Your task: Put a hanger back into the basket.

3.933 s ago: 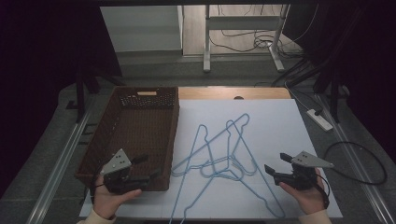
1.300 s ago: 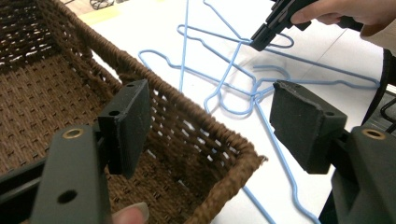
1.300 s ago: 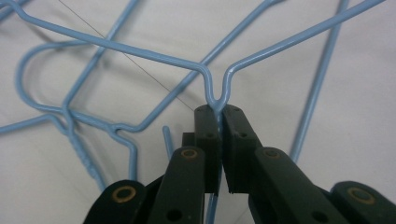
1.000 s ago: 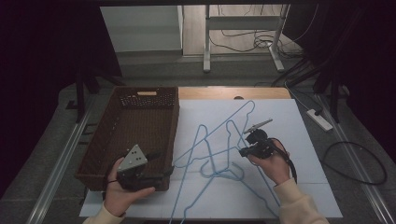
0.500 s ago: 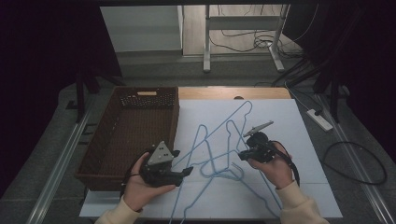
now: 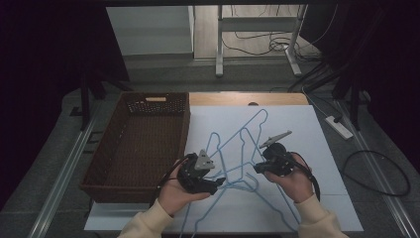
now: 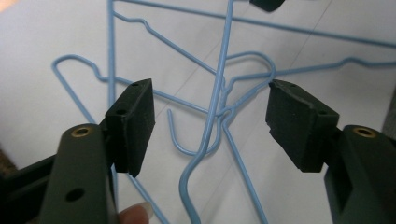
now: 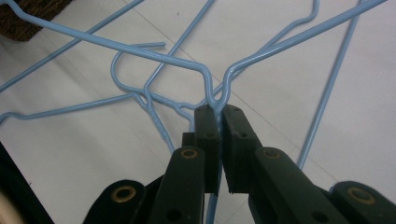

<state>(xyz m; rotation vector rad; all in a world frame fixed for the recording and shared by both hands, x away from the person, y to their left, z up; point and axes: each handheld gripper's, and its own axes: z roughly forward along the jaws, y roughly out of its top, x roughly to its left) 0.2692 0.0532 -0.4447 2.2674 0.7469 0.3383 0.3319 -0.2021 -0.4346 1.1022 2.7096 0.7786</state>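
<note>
White surface (image 6: pixel 317 148) beside the wicker basket (image 6: pixel 136 144): our right gripper (image 6: pixel 261 167) pinches a blue hanger's neck (image 8: pixel 215 100), while our left gripper (image 6: pixel 221 182), jaws spread but just closing slightly, straddles another hanger's hook (image 7: pixel 205 144).

The hangers (image 6: pixel 233 148) lie tangled on the worktop (image 6: pixel 317 129) between the left tongs (image 6: pixel 221 181) and right tongs (image 6: pixel 257 167); the basket (image 6: pixel 124 148) sits left of the left tongs.

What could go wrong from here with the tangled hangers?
1. The right gripper is shut on one blue hanger at its neck, but the hooks interlock, so lifting may drag the others along.
2. The left gripper, jaws wide though just closing, straddles several wires and may pinch two hangers at once.
</note>
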